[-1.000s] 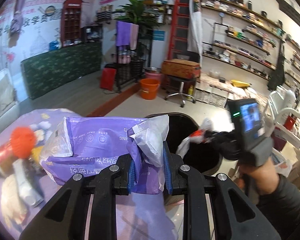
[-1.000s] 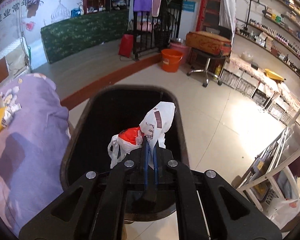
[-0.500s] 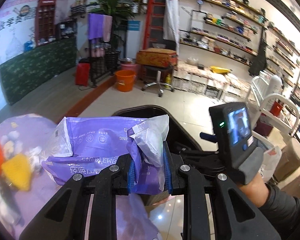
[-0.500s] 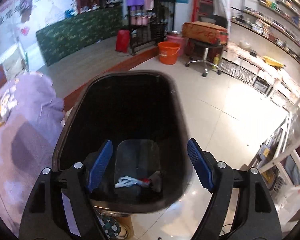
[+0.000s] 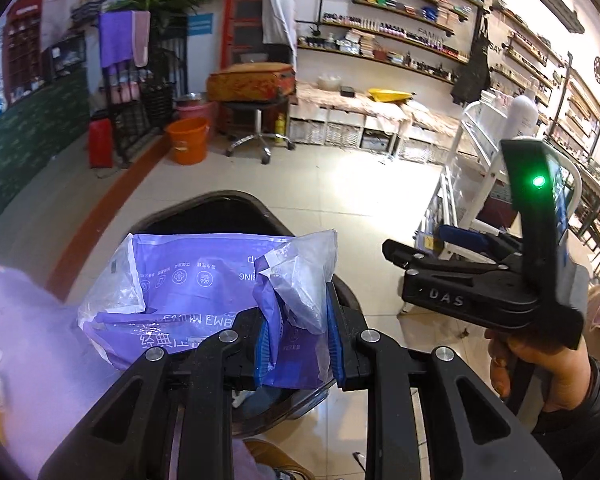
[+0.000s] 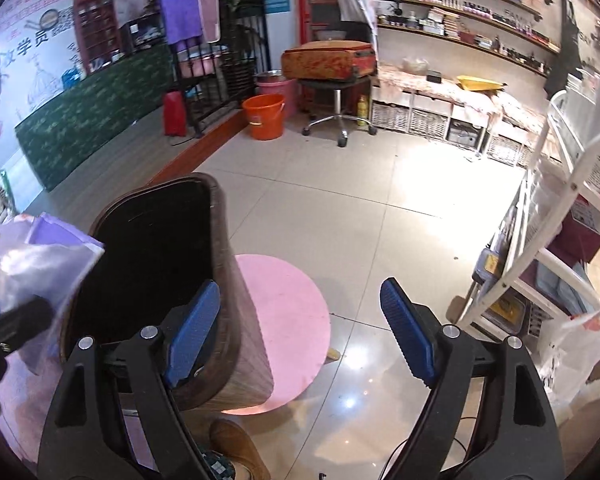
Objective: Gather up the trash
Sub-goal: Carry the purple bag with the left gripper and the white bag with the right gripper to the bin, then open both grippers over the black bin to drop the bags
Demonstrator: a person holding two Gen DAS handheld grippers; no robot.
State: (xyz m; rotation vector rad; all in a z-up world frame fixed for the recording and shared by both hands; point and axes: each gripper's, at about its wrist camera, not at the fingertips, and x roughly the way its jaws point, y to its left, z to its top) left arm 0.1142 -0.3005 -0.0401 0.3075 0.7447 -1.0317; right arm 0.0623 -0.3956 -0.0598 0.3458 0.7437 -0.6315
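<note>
My left gripper (image 5: 296, 340) is shut on a crumpled purple plastic package (image 5: 204, 276) and holds it over the near rim of the dark trash bin (image 5: 236, 204). The package (image 6: 48, 256) and the left gripper also show at the left edge of the right wrist view. My right gripper (image 6: 300, 332) is open and empty, to the right of the bin (image 6: 152, 248) and above a pink round mat (image 6: 288, 320). It shows from the side in the left wrist view (image 5: 452, 240), held in a hand.
A purple-covered table (image 5: 28, 344) lies left of the bin. A white rack (image 6: 560, 220) with a hanging plastic bag (image 6: 576, 348) stands at the right. An orange bucket (image 6: 266, 116) and a swivel stool (image 6: 336, 92) stand farther back on the tiled floor.
My right gripper let go of the white and red bag into the bin, opened, and swung right off the bin. My left gripper carried the purple package right, over the bin's rim.
</note>
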